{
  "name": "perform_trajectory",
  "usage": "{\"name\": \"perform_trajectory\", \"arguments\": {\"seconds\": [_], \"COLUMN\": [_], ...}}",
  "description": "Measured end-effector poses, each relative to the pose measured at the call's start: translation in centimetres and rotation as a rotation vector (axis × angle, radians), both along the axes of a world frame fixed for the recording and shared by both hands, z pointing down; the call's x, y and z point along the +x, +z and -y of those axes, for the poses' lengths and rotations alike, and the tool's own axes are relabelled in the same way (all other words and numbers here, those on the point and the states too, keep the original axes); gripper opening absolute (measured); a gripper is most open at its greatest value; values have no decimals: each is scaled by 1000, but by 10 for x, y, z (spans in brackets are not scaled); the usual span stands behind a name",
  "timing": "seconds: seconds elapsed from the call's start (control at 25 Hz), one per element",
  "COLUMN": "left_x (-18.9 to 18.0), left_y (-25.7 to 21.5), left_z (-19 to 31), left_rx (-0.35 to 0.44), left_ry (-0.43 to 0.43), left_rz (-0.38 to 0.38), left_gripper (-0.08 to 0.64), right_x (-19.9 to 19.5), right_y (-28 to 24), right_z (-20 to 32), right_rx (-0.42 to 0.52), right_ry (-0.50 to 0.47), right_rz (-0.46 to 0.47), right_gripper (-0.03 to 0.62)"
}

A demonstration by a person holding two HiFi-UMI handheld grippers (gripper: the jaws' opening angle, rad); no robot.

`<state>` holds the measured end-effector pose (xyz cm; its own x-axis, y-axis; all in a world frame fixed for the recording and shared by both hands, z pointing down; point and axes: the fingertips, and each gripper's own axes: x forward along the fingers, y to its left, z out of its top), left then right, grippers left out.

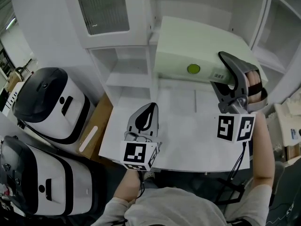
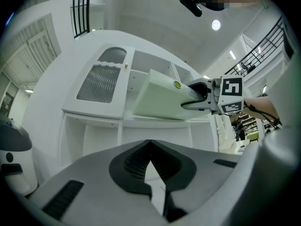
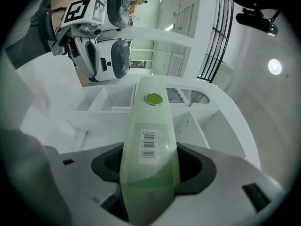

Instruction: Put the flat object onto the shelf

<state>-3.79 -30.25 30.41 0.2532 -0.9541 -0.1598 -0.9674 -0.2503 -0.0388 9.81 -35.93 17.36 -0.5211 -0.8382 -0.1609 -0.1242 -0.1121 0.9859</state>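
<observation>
The flat object [image 1: 197,48] is a pale green case with a round green button and a barcode label. My right gripper [image 1: 226,64] is shut on its near end and holds it in the air over the back of the white desk [image 1: 188,131], in front of the white shelf unit [image 1: 128,81]. In the right gripper view the flat object [image 3: 150,135] runs out from the right gripper [image 3: 150,173] toward the shelf compartments. My left gripper [image 1: 149,111] hangs over the desk's front left, shut and empty. From the left gripper [image 2: 150,149] I see the flat object [image 2: 162,100] by the shelves.
Two white appliances with black tops [image 1: 47,102] [image 1: 37,180] stand on the floor at the left, with a cardboard box [image 1: 96,126] beside the desk. A cabinet door with ribbed glass [image 1: 101,8] sits above the shelf openings. More white shelving [image 1: 277,36] stands at the right.
</observation>
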Motion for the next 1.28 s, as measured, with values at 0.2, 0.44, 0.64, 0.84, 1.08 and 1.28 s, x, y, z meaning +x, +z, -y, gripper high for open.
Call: {"name": "perform_trajectory", "arguments": {"seconds": [0.2,0.44,0.64,0.84,1.08,1.28], "left_x": [-4,-8,-14,-18,-22,-27], "left_y": [-1,-3,-1,2,3,4], "left_z": [15,37,53,69,80,88], "left_rx": [2,3,-5,-11,-12,-18], "left_ry": [25,64,99,130,156,167], "left_rz": [15,25,18,10,6,4], "left_gripper": [14,14,15,14,14,14], "right_x": [-6,-12,-16,-20,-22,-24], "right_y": [4,8,10,12,14,14], "right_z": [20,48,66,82,97,111], "right_rx": [-5,-17,-26,-34,-38,-47], "right_ry": [38,91,134,156,173,178], "right_rz": [-26,-56,-75,-85,-92,-96], "right_gripper": [291,291,293,293,293,293]}}
